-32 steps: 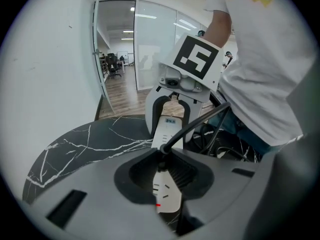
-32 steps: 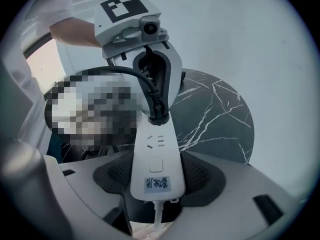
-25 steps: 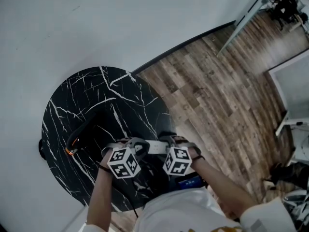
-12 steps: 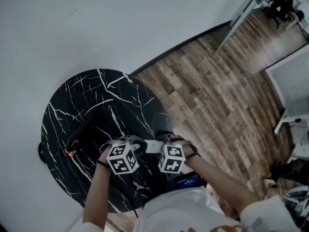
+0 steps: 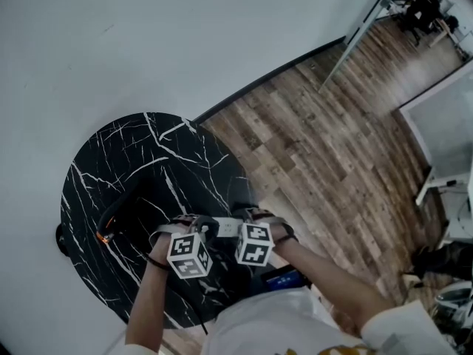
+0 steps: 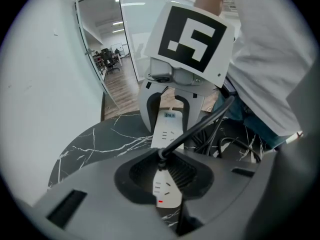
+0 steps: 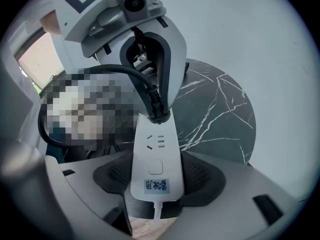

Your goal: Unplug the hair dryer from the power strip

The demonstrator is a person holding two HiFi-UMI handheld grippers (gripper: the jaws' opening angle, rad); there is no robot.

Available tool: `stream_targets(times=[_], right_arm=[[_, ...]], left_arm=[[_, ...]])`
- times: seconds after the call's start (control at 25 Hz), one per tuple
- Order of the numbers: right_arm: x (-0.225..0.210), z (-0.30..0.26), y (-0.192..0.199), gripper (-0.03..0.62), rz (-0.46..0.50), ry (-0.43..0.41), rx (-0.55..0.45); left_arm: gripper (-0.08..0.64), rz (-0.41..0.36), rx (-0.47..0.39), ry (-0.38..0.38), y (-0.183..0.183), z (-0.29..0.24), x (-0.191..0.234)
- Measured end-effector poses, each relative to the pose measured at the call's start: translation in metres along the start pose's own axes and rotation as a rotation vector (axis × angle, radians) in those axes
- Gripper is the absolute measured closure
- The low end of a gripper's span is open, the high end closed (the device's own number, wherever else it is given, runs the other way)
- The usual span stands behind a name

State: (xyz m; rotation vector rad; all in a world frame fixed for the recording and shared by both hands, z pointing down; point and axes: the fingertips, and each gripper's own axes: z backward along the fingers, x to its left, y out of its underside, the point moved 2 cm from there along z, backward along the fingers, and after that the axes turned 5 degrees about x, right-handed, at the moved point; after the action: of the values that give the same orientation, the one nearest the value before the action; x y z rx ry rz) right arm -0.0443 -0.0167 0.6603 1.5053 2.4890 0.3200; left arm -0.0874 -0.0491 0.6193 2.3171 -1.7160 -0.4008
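Observation:
A white power strip (image 5: 228,228) lies near the front of the round black marble table (image 5: 148,161). My right gripper (image 7: 156,171) is shut on the strip's (image 7: 155,164) switch end; the head view shows it (image 5: 250,220) right of the strip. My left gripper (image 6: 162,159) is shut on the black plug (image 6: 161,154), which sits in the strip (image 6: 167,124) with its cord (image 6: 200,129) running off to the right. In the right gripper view the plug (image 7: 157,111) is pinched by the left gripper (image 7: 159,109). The hair dryer (image 5: 118,214) lies dark at the table's left.
Loose black cords (image 6: 235,146) coil on the table beside the person's body. The table's near edge lies just under my hands. Wooden floor (image 5: 332,146) spreads to the right, a white wall (image 5: 148,35) stands behind the table, and a glass partition (image 6: 107,39) shows beyond.
Both grippers keep their holds in the same spot on the table. The left gripper's marker cube has tilted a little. The head view has drifted slightly.

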Motion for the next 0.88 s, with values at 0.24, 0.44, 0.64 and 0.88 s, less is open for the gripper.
stream_targets(times=[0.24, 0.44, 0.64, 0.88], right_arm=[[0.0011, -0.0013, 0.0005, 0.324, -0.015, 0.006, 0.004], [-0.0001, -0.0016, 0.0007, 0.324, -0.023, 0.007, 0.018], [-0.0007, -0.0026, -0.0015, 0.324, -0.028, 0.005, 0.042], [-0.001, -0.0035, -0.0024, 0.321, -0.021, 0.009, 0.059]], left_arm=[[0.502, 0.17, 0.021, 0.227, 0.0022, -0.0041, 0.0027], [0.502, 0.127, 0.047, 0.214, 0.0015, -0.0033, 0.004], [0.502, 0.109, 0.075, 0.061, 0.0017, -0.004, 0.0009], [0.503, 0.118, 0.106, 0.023, 0.0037, -0.0053, 0.0003]])
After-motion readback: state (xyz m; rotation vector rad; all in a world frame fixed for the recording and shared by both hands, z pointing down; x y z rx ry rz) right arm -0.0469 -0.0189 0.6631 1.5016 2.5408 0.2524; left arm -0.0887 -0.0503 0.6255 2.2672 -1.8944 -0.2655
